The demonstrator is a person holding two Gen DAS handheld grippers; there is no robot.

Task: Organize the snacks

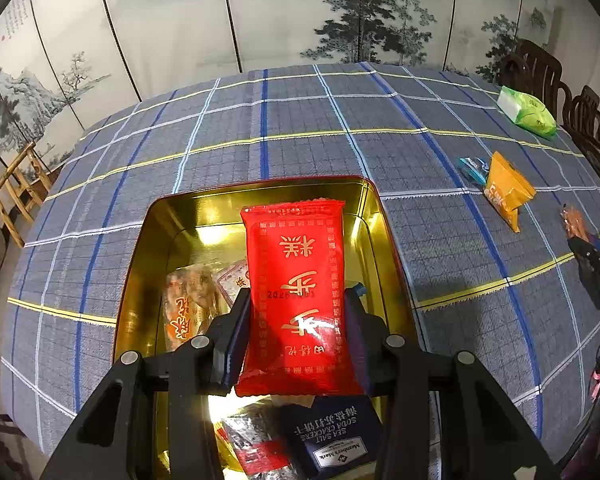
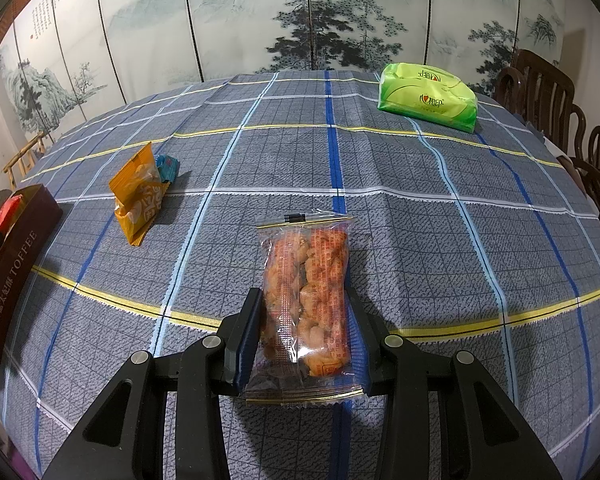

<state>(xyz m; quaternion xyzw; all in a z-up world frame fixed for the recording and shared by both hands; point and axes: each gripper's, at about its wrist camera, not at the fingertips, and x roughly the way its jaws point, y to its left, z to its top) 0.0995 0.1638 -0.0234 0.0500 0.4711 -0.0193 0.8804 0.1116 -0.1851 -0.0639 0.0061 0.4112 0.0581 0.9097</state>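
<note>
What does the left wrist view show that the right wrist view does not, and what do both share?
Only the left wrist view shows the inside of the gold tin, with the soda cracker pack in it, and the left hand-held gripper shut on the red packet.

Only the right wrist view shows the right hand-held gripper shut on the clear snack bag, and TOFFEE on the tin's side.

Both show the orange packet, green tissue pack and checked tablecloth.
</note>
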